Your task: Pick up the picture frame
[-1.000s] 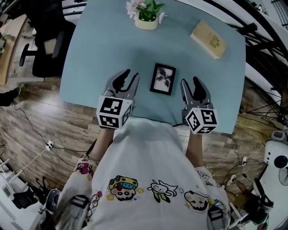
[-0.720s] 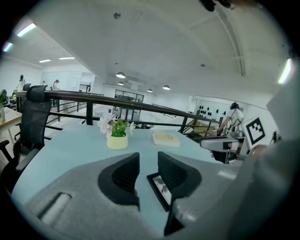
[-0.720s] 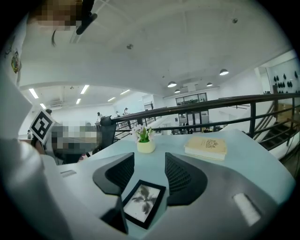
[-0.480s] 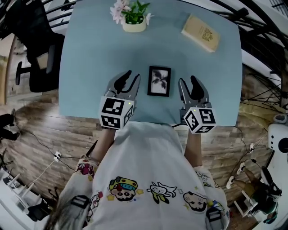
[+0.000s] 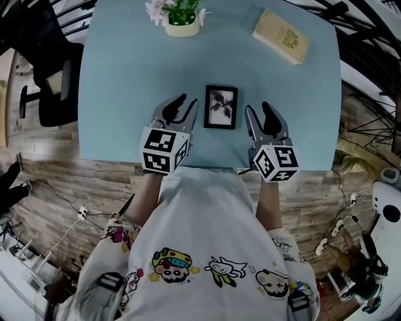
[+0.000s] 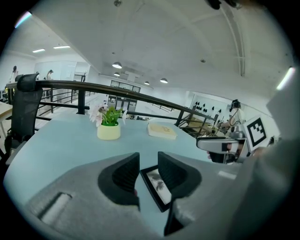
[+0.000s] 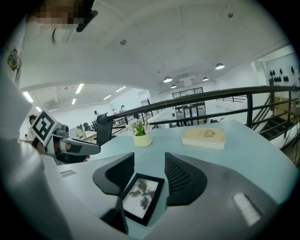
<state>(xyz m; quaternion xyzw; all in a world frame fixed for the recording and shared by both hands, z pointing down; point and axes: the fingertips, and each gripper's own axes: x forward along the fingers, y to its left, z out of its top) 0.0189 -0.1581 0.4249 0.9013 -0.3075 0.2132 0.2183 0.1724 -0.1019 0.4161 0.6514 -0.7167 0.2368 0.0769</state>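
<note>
A small black picture frame with a dark leaf print lies flat on the light blue table, near its front edge. My left gripper is open just left of the frame, with nothing between its fingers. On the frame's right side my right gripper is also open and empty. In the left gripper view the frame shows low between and just beyond the jaws of the left gripper. The right gripper view has the frame lying below the right gripper.
A flower pot stands at the table's far edge. A tan book lies at the far right. A black office chair stands off the table's left side. Railings and cables surround the table on the wooden floor.
The head camera has shifted, so the table sits differently in view. My left gripper has edged a little closer to the frame's left side. Both grippers stay open.
</note>
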